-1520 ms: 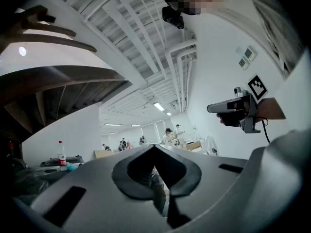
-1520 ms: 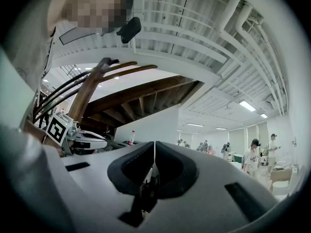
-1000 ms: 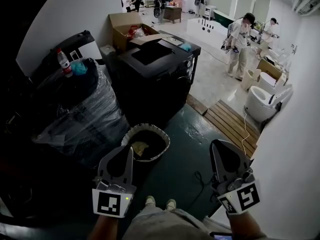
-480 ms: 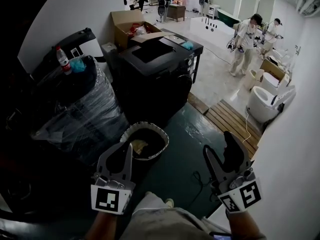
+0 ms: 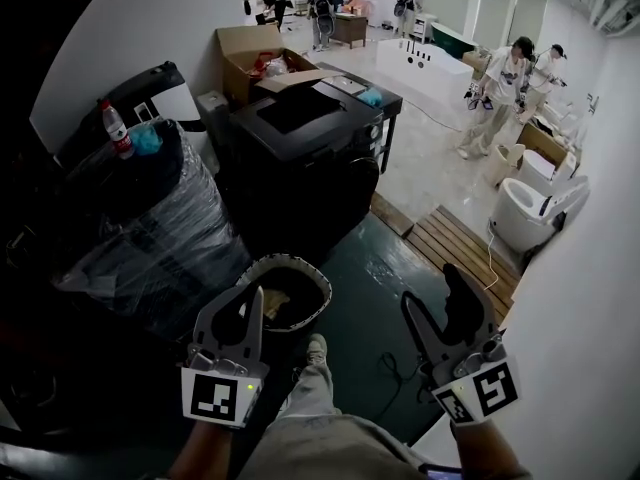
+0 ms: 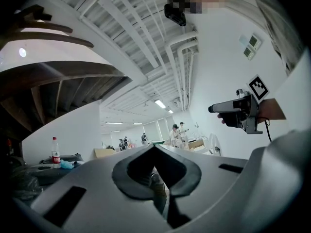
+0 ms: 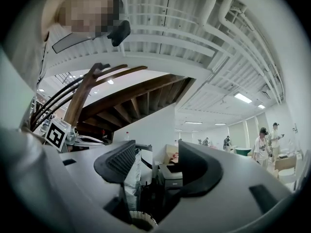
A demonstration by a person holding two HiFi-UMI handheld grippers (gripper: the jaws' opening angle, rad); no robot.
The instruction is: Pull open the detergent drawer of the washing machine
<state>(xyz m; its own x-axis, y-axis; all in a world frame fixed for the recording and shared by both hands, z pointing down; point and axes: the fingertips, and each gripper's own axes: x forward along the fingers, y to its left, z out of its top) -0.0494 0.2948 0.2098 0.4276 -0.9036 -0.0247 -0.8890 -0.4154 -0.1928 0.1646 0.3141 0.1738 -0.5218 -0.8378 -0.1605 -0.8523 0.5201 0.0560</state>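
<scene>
The black, box-shaped washing machine [image 5: 300, 118] stands on the floor well ahead of both tools. Its detergent drawer is taken to sit in the upper strip of the machine's front, though it cannot be told apart from that dark front in any view. The left tool [image 5: 256, 300] is held with its jaws together, and nothing is caught between them. The right tool [image 5: 432, 290] is held alongside it on the other side. Its jaws are opening and nothing is gripped. In the right gripper view the washing machine is framed in the gap between those jaws, a little below the middle, so this tool is judged to be aimed at the machine already. Neither tool is clearly the nearer, and both are kept well apart from the machine. A round woven basket with a pale rim [image 5: 288, 259] is placed just in front of the machine, between it and the left tool. The right tool's line to the machine is judged to pass beside that basket. The drawer is expected to slide out of the machine's front toward the tools, so a straight advance is called for, and the right tool is judged the better placed.
</scene>
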